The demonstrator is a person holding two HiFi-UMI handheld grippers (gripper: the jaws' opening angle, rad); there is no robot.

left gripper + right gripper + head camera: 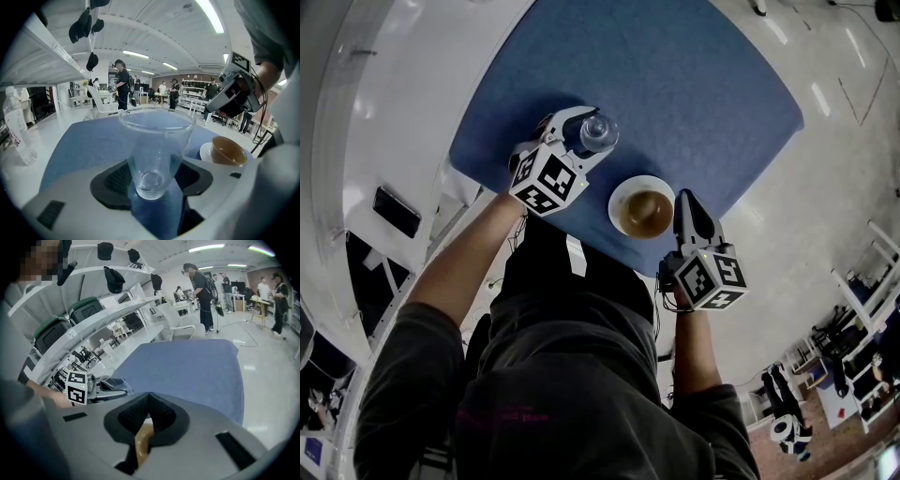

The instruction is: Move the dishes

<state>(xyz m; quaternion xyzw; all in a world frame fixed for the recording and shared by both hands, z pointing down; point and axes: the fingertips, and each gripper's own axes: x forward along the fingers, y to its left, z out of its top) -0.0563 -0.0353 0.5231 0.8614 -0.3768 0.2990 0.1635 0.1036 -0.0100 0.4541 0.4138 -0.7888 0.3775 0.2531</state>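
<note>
Inspector: Left gripper (592, 136) clamps the glass (156, 150). Right gripper (684, 208) pinches the cup (645, 212) on its saucer (621, 199), by the table's (675, 84) near edge.

Assessor: Risk: that thin rim pinch could tip the cup off.

A blue-topped rectangular table with rounded corners (675, 84) stands on a pale glossy floor (825, 187). Most of its top is bare. A clear, tapered drinking glass (598, 131) stands upright at the table's near left corner, just inside the near edge; whether its base rests on the blue surface cannot be told. A round white saucer (619, 193) lies at the middle of the near edge, near the glass but apart from it, and carries a brown ceramic cup (647, 212).
</note>
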